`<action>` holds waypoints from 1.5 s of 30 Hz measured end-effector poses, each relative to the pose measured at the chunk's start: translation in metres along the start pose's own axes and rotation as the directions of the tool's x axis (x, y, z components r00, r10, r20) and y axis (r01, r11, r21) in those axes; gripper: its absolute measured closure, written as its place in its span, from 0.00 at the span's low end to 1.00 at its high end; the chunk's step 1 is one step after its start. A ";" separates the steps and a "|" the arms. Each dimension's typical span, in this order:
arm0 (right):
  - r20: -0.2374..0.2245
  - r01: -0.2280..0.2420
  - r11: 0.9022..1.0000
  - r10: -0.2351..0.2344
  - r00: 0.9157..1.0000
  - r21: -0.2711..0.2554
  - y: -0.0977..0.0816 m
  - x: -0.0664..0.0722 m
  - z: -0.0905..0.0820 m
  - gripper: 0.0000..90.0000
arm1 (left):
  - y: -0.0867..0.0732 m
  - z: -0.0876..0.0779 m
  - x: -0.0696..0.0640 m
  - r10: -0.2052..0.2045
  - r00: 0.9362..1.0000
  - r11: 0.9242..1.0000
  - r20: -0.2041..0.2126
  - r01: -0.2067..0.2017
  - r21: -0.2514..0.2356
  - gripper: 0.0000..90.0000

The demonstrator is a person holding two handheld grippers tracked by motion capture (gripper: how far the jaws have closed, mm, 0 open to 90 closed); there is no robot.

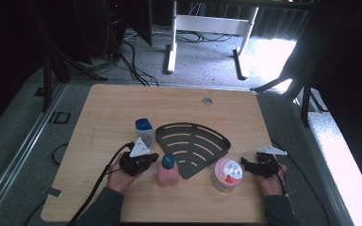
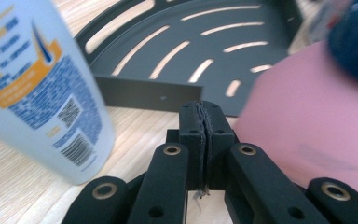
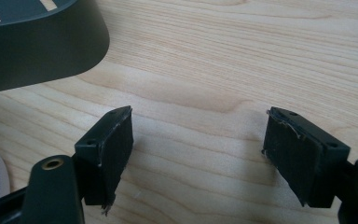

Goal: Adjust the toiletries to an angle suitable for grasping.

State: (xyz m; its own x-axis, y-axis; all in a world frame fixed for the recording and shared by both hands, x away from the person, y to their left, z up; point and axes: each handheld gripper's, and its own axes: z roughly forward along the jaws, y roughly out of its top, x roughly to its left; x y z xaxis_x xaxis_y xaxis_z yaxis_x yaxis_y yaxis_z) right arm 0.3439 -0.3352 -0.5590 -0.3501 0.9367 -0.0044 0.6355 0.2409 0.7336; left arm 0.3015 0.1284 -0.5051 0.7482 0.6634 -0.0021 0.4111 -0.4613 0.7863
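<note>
Altogether two bottles (image 1: pixel 143 132) (image 1: pixel 168 170), one tub (image 1: pixel 226 174), one slotted rack (image 1: pixel 193 146).

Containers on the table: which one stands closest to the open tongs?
The round tub with the red-and-white lid, just beside the right tongs; both blue-capped bottles stand by the left tongs.

Tabletop (image 1: pixel 122 108) is carrying everything. Slotted tray (image 1: pixel 193 146) is sitting approx. at centre. Capped bottle (image 1: pixel 143 130) is standing at the tray's 9 o'clock, just beside its edge. Squat bottle (image 1: pixel 168 170) is standing at the tray's 7 o'clock, near its lower corner. Round tub (image 1: pixel 226 174) is sitting at the tray's 4 o'clock, near the rim. Left gripper (image 1: pixel 152 157) is lying btw. the two bottles, at the squat bottle's 10 o'clock, pointing twd. the tray. Right gripper (image 1: pixel 243 163) is lying at the tub's 2 o'clock, just beside it, over bare tabletop.
</note>
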 end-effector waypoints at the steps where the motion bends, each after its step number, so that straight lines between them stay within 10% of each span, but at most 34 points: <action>1: 0.000 0.000 1.000 0.000 1.000 0.000 0.000 0.000 0.000 0.26 | 0.000 -0.002 -0.001 -0.003 1.000 1.000 0.005 0.003 -0.004 0.98; 21: -0.001 0.001 1.000 -0.001 1.000 -0.001 0.000 0.000 0.000 0.26 | 0.004 -0.041 -0.036 0.043 0.992 0.997 0.121 -0.035 -0.066 0.99; 45: -0.001 0.001 1.000 -0.001 1.000 -0.001 0.000 0.000 0.000 0.26 | 0.020 -0.019 -0.060 0.061 0.972 0.995 0.226 -0.040 -0.094 0.99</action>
State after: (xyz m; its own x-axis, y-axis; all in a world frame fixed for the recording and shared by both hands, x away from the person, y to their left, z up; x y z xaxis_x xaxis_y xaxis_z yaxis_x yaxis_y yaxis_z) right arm 0.3439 -0.3351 -0.5590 -0.3518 0.9361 -0.0043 0.6346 0.2418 0.7341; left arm 0.2546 0.0907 -0.4774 0.8700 0.4841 -0.0935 0.3297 -0.4301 0.8404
